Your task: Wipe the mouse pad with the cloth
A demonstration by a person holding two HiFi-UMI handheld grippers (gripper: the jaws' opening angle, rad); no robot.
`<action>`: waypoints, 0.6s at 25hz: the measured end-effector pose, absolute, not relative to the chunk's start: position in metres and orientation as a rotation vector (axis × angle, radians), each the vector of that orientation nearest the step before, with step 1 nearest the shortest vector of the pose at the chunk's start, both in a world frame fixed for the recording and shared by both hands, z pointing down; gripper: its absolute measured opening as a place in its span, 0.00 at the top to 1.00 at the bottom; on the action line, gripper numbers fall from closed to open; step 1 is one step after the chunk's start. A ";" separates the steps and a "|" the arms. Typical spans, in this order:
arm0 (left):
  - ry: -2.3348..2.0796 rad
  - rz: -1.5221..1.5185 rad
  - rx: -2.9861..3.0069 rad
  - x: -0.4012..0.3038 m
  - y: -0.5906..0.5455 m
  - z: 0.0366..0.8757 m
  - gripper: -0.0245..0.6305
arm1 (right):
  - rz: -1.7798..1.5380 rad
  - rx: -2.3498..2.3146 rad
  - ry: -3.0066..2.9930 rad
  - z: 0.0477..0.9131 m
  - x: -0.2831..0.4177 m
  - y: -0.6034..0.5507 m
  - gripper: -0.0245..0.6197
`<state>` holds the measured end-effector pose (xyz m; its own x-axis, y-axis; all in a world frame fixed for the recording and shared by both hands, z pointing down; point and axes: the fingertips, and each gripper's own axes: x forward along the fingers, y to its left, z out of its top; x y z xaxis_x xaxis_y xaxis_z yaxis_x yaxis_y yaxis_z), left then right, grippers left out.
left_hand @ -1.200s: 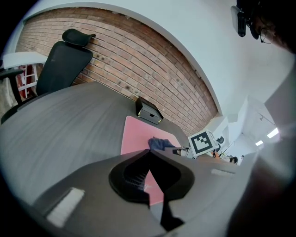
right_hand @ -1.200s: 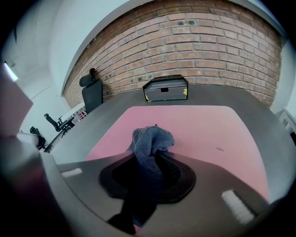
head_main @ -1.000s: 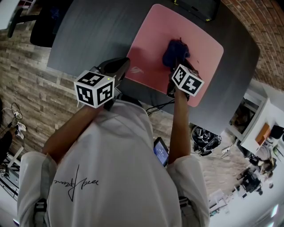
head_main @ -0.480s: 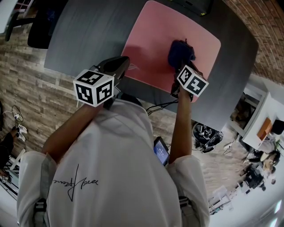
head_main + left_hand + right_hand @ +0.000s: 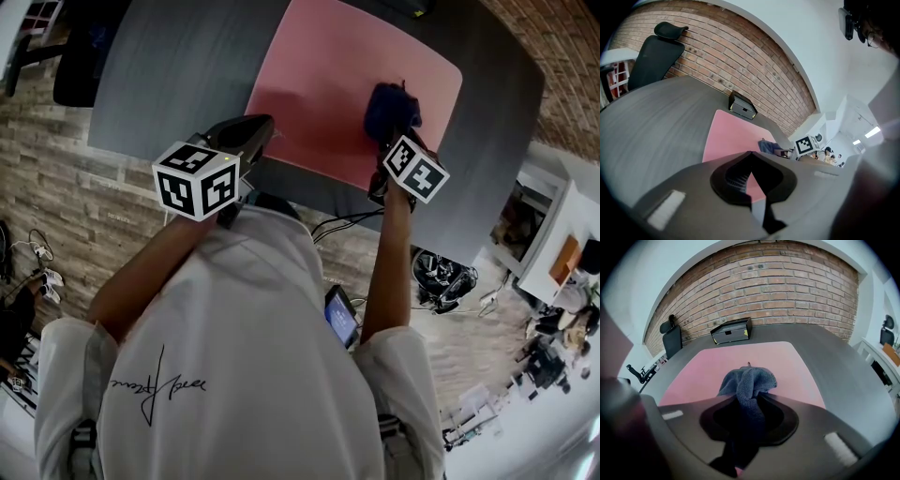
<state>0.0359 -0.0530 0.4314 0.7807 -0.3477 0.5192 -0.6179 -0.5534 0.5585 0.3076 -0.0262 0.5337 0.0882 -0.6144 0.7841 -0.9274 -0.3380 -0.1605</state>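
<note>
As the right claw (image 5: 749,398) clamps it, cloth (image 5: 748,379) (blue) touches mouse pad (image 5: 712,366).

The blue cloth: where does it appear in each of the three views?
Head view: the cloth lies upper right, on the pink mouse pad.
Left gripper view: cloth small, right of centre.
Right gripper view: cloth central, clamped in the right gripper.
Shared landmark: the pink mouse pad.

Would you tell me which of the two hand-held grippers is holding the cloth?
The right hand-held gripper: its jaws are shut on the dark blue cloth, over the pink mouse pad. The left hand-held gripper is shut and empty.
</note>
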 end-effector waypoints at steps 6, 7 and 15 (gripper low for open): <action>-0.695 0.463 2.200 0.042 -0.050 0.433 0.95 | 1.126 2.014 -1.473 0.534 0.326 -0.012 0.84; -0.689 0.465 2.201 0.044 -0.049 0.433 0.95 | 1.127 2.020 -1.463 0.534 0.330 -0.009 0.84; -0.664 0.478 2.204 0.053 -0.045 0.436 0.95 | 1.136 2.048 -1.418 0.537 0.348 0.007 0.84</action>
